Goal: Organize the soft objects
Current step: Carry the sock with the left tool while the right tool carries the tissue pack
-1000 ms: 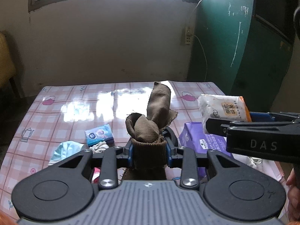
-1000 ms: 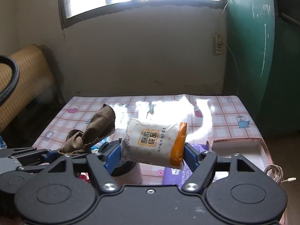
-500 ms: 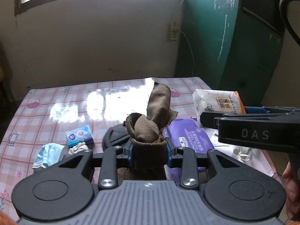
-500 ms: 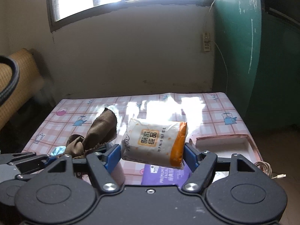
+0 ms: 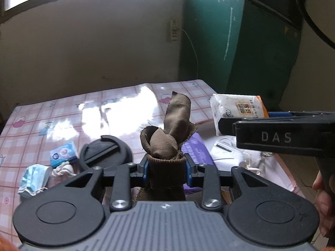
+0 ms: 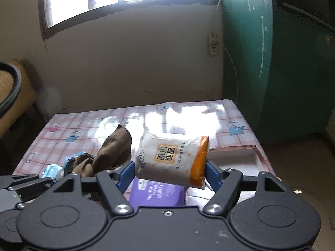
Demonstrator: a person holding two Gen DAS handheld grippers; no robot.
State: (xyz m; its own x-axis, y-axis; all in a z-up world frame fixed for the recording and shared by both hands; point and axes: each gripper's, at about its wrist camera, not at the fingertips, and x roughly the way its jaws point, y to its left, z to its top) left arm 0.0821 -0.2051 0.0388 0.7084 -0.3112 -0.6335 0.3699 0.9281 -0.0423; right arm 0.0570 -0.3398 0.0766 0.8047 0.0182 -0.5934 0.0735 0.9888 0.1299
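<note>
Nearest the lens in the left wrist view, the left gripper (image 5: 167,168) has its jaws pinched narrow on a brown ribbed sock (image 5: 167,144), held by its cuff at lower centre of the frame while a loose flap stands up above it. That flap could snag on the right gripper as the two pass close together (the other tool's black body fills the right edge of this view).

In the right wrist view the right gripper (image 6: 170,174) has its jaws spread wide and pressed on the ends of a white and orange pack of tissues (image 6: 172,160), held in the air at frame centre. The pack is soft and bulges, so I judge it could slide out on a jolt.

Below it lies a purple flat pack of wipes (image 6: 157,194), and to the right an open pink-edged white box (image 6: 236,156) at the corner of the pink checked table (image 6: 188,113). A drop short of that box may fall off the table edge.

Farther left in the left wrist view sit a pale blue face mask (image 5: 33,176) and a small blue packet (image 5: 62,153), both clear of the grippers.
</note>
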